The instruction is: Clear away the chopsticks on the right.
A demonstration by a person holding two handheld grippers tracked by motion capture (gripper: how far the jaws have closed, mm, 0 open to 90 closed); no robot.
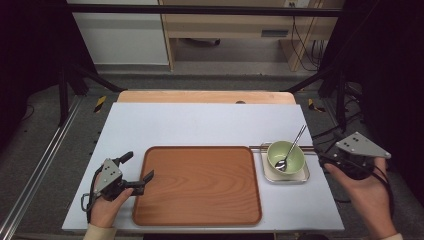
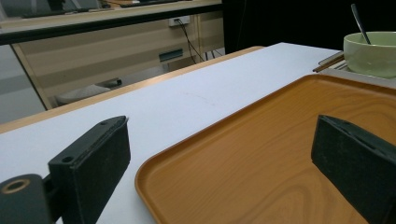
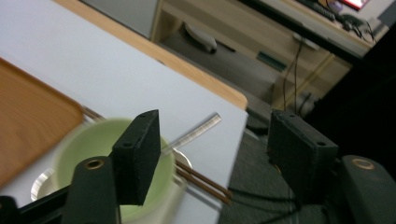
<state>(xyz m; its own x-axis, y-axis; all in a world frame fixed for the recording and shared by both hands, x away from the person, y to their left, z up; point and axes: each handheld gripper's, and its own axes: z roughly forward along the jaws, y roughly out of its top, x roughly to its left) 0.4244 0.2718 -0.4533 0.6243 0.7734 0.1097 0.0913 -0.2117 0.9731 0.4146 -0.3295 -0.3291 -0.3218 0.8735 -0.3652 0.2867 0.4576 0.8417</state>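
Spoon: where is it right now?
In the high view, the spoon stands in the green bowl right of the wooden tray, its handle leaning toward the table's far right.

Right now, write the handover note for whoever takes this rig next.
Left gripper: open, holding nothing, jaws straddling the near-left rim of the wooden tray.
Right gripper: open, holding nothing, off the table's right edge beside the green bowl.
Bowl sits on a small square dish right of the tray, a spoon resting in it; chopsticks lie behind it.
Done: nothing gripped, nothing on the tray.
Left: probably grip the tray and bowl; the goal isn't evident from the layout.
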